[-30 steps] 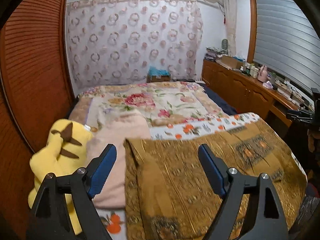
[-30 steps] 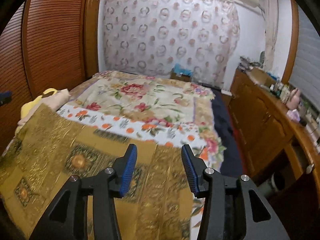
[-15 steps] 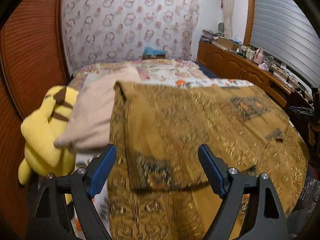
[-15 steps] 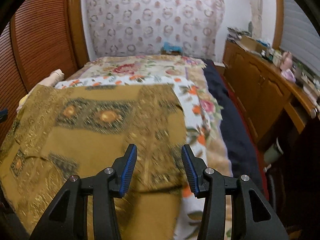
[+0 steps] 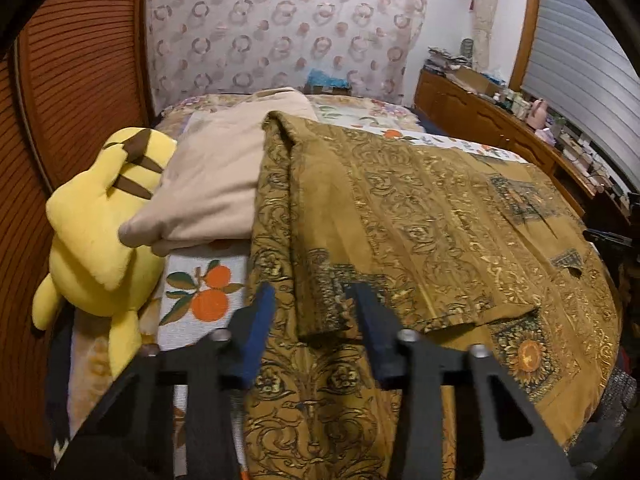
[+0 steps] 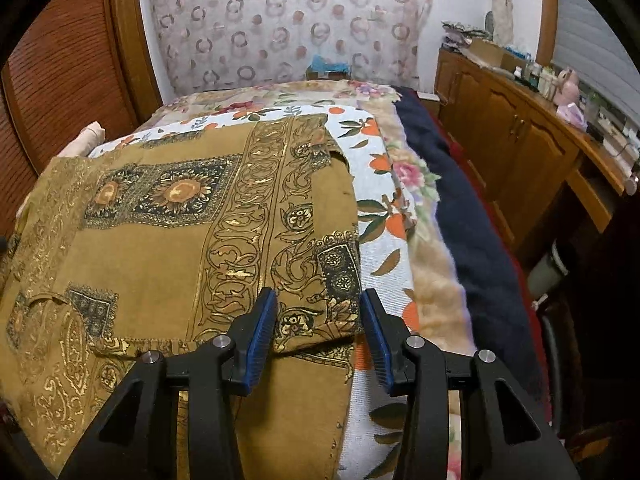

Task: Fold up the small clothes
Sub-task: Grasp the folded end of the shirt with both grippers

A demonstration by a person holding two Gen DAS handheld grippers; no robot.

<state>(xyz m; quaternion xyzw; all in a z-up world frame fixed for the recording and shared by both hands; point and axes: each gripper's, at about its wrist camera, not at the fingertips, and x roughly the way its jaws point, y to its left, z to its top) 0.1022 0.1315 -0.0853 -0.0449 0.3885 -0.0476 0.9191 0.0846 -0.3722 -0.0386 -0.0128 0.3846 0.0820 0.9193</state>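
The room light was warm and a bit dim. Edges curved and went dark. The left gripper [image 5: 310,312] looked blurry; the right picture was sharp.

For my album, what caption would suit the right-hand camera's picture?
Open right gripper poised at the folded edge of a gold-patterned garment on a floral bedspread.

Back wall: ring-patterned curtain [image 6: 288,28], upper centre.
Left: slatted wooden doors [image 5: 80,92].
Right: wooden cabinets [image 6: 516,136], grey blind [image 5: 580,52].
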